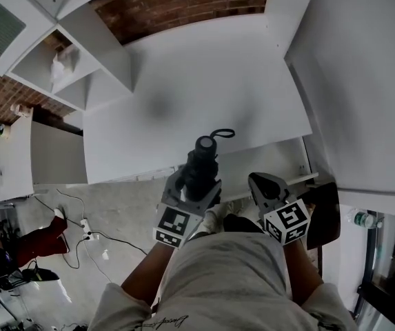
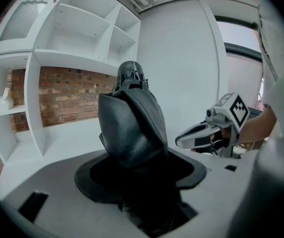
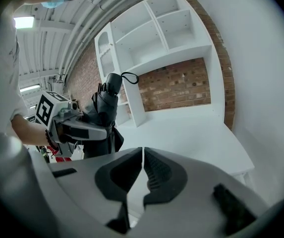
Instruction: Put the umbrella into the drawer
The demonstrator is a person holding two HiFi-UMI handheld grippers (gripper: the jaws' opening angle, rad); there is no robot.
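Head view: the left tongs (image 1: 197, 178), held low in front of the person, clamp a folded black umbrella (image 1: 204, 154) upright at the white bench's (image 1: 183, 95) front edge, with the right tongs (image 1: 256, 180) just beside.

Left gripper view: the umbrella fills the jaws, with white shelves (image 2: 57, 58) beyond.

Right gripper view: the jaws are pressed together, holding nothing.

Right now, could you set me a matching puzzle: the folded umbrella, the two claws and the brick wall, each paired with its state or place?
Things:
1. folded black fabric umbrella
2. left claw
3. right claw
4. red brick wall

States or places:
A. shut, nothing in it
B. at the back, below the white shelves
C. clamped on the umbrella
D. gripped, with a cord loop on its far end

Pairs: 1-D, 2-C, 3-A, 4-B.
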